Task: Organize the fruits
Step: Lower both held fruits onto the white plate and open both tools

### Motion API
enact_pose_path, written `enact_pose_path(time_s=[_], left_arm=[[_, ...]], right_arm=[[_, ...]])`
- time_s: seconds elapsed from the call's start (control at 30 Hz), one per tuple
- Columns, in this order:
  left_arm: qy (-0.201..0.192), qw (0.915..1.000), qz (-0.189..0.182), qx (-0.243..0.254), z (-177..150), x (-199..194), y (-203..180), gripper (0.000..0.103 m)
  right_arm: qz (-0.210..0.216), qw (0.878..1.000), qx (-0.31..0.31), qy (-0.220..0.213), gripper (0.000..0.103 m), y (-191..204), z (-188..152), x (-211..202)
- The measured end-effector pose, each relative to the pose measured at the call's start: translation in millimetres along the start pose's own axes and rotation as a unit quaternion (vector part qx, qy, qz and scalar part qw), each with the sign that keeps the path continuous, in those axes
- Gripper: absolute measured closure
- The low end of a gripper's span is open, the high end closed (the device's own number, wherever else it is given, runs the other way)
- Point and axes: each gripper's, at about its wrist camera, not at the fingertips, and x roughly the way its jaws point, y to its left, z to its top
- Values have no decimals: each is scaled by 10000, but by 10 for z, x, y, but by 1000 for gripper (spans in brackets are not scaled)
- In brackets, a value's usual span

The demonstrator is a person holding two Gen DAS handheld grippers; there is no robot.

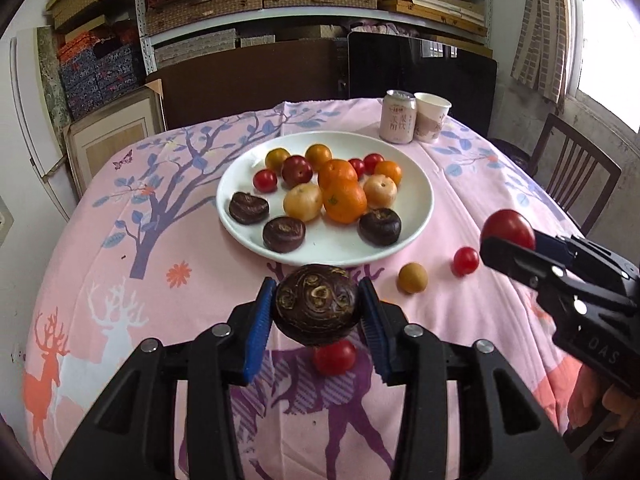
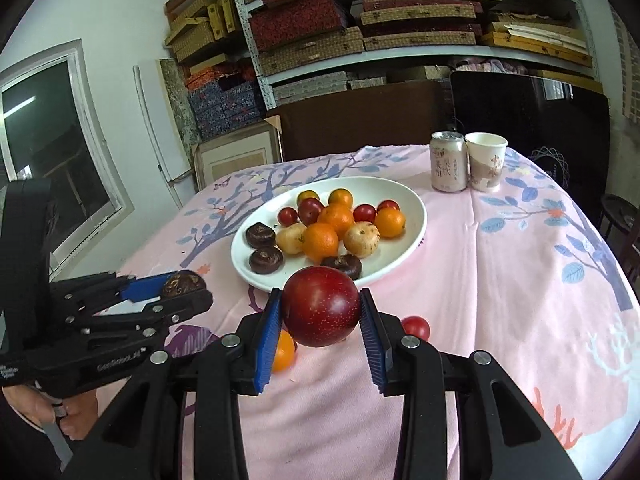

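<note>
Left gripper (image 1: pixel 316 312) clamps a water chestnut (image 1: pixel 316 304), right gripper (image 2: pixel 320 316) a plum (image 2: pixel 322 306); round fruit could slip out short of the mid-frame plate (image 1: pixel 416 224).

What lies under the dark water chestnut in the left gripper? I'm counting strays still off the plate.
A red cherry tomato lies on the tablecloth under the water chestnut; its upper edge is covered.
</note>
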Motion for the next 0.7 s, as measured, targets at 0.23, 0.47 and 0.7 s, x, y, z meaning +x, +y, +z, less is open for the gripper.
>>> enact_pose_path(time_s=[0.23,0.47,0.7], left_arm=[[139,9991,161,-357,391,434,240,62],[307,9975,367,-526,632,898,453,62],[325,9973,394,-521,743,1185,455,43]], right_arm=[[-60,9975,-687,133,65,66,325,308],[257,9944,-824,609,65,147,363,907],[304,9905,-1028,865,61,257,365,1230]])
